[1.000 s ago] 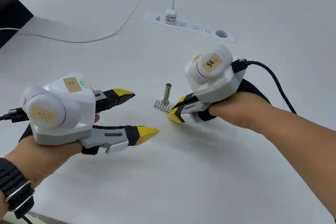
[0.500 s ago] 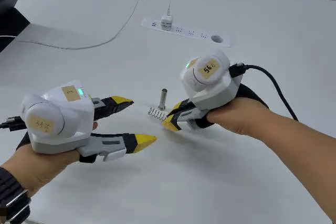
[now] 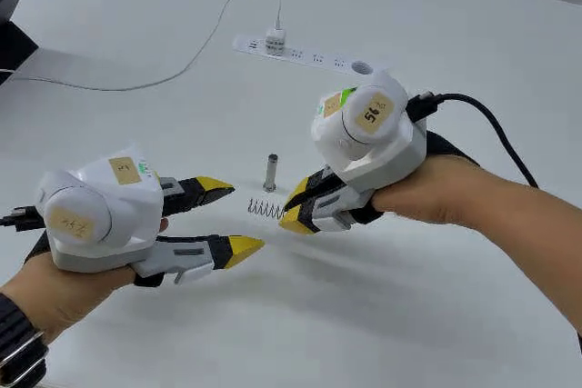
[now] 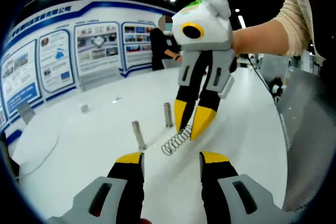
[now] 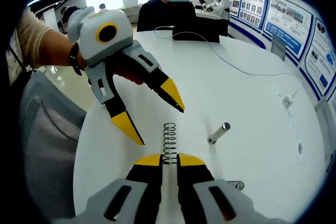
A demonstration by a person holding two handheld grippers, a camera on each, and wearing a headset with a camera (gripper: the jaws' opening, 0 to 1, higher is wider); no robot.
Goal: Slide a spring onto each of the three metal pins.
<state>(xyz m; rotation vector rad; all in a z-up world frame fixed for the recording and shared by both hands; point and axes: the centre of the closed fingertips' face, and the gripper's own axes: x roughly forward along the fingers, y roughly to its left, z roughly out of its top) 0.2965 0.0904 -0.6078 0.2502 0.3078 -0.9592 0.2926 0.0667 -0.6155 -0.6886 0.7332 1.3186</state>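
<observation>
Head view: your right gripper (image 3: 291, 217) is clamped on one end of the spring (image 3: 264, 209), which sticks out level just above the worktop (image 3: 409, 306). The bare pin (image 3: 270, 173) stands upright just beyond the spring, mid-worktop, well in from the far edge where the power strip (image 3: 305, 55) lies. Your left gripper (image 3: 235, 215) hovers nearby, wide open and empty.

Left gripper view: own jaws are wide apart with nothing between them. The spring (image 4: 176, 141) hangs off the right gripper (image 4: 191, 124), free end apart from the pin (image 4: 138, 135). A second upright piece (image 4: 168, 115) behind looks coiled; can't tell if it's a pin already sleeved.

Right gripper view: jaws are pinched on the spring's near end (image 5: 169, 140), the rest unsupported. The pin (image 5: 219, 133) sits off to one side of the spring's axis.

Risks, as I judge them:
- The spring lies flat and the pin is vertical. Tip it up first or the coil catches on the pin's top edge and buckles.
- With an end-only grip, a side load could pop the spring out of the jaws.
- The pin looks freestanding and nothing braces it, so a nudge could topple it.
</observation>
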